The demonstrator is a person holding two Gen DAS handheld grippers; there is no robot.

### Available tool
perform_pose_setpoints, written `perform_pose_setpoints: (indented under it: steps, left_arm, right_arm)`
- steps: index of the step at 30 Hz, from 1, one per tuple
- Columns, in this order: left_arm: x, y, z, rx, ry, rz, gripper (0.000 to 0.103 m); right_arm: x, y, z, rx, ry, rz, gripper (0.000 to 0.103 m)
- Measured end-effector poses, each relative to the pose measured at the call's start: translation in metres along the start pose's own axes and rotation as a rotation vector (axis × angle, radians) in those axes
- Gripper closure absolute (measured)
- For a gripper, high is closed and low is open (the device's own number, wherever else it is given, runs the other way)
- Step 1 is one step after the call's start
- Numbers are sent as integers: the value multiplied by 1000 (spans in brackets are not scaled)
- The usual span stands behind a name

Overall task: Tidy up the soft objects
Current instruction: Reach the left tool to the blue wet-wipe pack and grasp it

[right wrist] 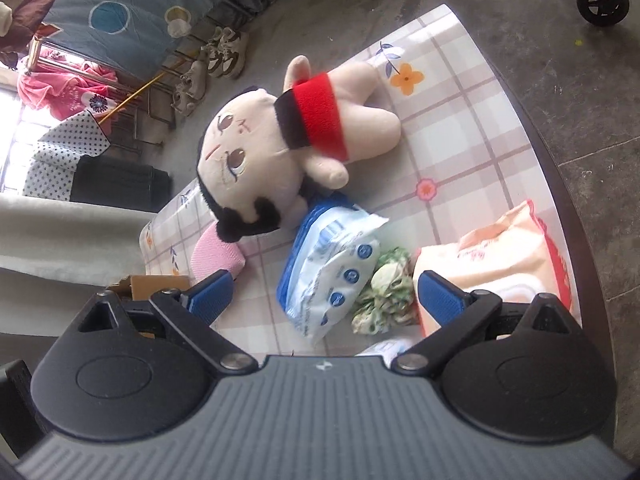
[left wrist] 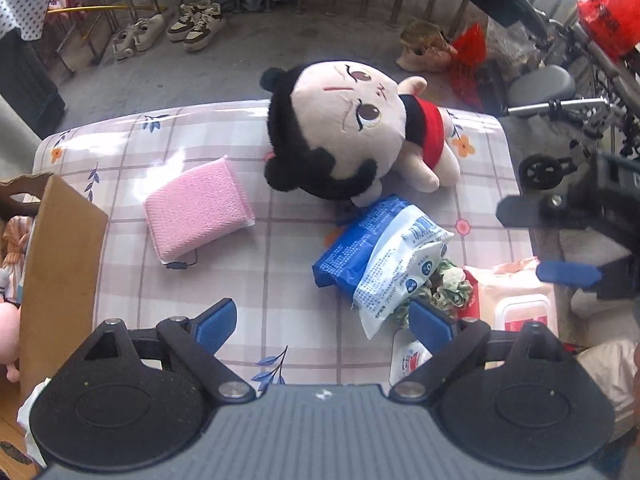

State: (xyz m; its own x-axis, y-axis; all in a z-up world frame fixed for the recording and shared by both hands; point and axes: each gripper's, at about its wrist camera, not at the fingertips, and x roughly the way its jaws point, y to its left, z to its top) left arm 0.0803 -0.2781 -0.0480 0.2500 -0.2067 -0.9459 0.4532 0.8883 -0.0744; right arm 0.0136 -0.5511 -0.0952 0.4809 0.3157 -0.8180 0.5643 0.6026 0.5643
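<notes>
Both jaws open | plaid floral tablecloth (left wrist: 280, 240) | concrete floor (left wrist: 240, 60)

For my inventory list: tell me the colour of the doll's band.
Red, edged in black: the doll's band shows best in the right wrist view.

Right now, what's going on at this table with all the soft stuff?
Someone is sorting soft things with two hand-held grippers. Both the left gripper and right gripper hang open over the table, holding nothing. A doll, pink sponge, blue pack and scrunchie lie loose. A cardboard box stands at the left edge.
</notes>
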Motion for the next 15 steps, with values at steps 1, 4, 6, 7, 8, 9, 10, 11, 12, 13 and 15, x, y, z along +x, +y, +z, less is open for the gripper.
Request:
perform_pose_setpoints:
  steps: [1, 4, 6, 7, 8, 9, 10, 11, 12, 13, 15]
  left_arm:
    - [10, -9, 1, 20, 12, 13, 10]
    - [32, -26, 2, 69, 21, 36, 10]
    - [43, -33, 4, 97, 25, 56, 10]
    - [48, -35, 5, 102, 25, 59, 11]
    - [51, -36, 6, 104, 26, 61, 11]
    - [55, -36, 7, 102, 25, 58, 11]
    - [59, -36, 9, 96, 24, 50, 11]
    - [61, -35, 11, 86, 24, 41, 13]
    - [65, -34, 12, 73, 24, 26, 13]
    - [68, -33, 14, 58, 25, 10, 13]
    - [73, -28, 17, 14, 19, -41, 13]
  right_arm:
    - [10, 1, 8, -14, 11, -2, 4]
    - [40, 4, 27, -77, 43, -21, 4]
    - [63, 5, 39, -84, 83, -18, 4]
    - [72, 4, 44, -83, 108, -2, 5]
    - [81, 3, 48, -77, 126, -1, 4]
    - [90, 3, 51, -79, 148, -6, 4]
    - [99, 3, 54, -85, 171, -9, 4]
    - [107, 2, 56, -81, 189, -16, 4]
    - [113, 1, 58, -74, 206, -23, 4]
    - [119, 0, 60, -73, 228, -18, 4]
    - [128, -2, 62, -50, 265, -4, 4]
